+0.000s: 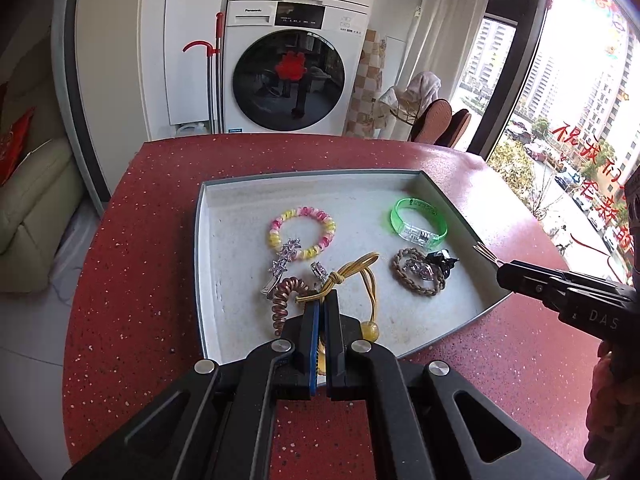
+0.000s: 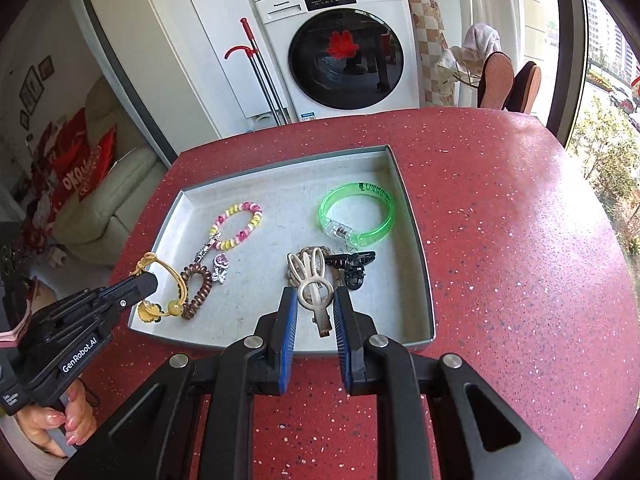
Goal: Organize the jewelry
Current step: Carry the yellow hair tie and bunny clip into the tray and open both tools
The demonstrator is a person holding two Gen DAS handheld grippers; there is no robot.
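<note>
A shallow grey tray (image 1: 320,192) on the red table holds the jewelry. My left gripper (image 1: 322,298) is shut on a yellow elastic hair tie (image 1: 362,266) with beads, at the tray's near left; the same tie (image 2: 176,280) hangs from its tip (image 2: 146,278) in the right wrist view. My right gripper (image 2: 315,294) is shut on a cream rabbit-shaped hair clip (image 2: 308,276) over the tray's near right, and the clip's prongs (image 1: 486,254) stick out of it (image 1: 500,270). A green bangle (image 2: 356,214), a pastel spiral bracelet (image 2: 240,226) and a brown spiral tie (image 2: 196,288) lie in the tray.
A braided brown bracelet (image 1: 418,272) and a black claw clip (image 2: 352,266) lie under the right gripper. The red speckled table (image 2: 500,240) spreads right of the tray. A washing machine (image 1: 288,76) stands behind the table, with a window on the right. A hand (image 2: 60,420) grips the left handle.
</note>
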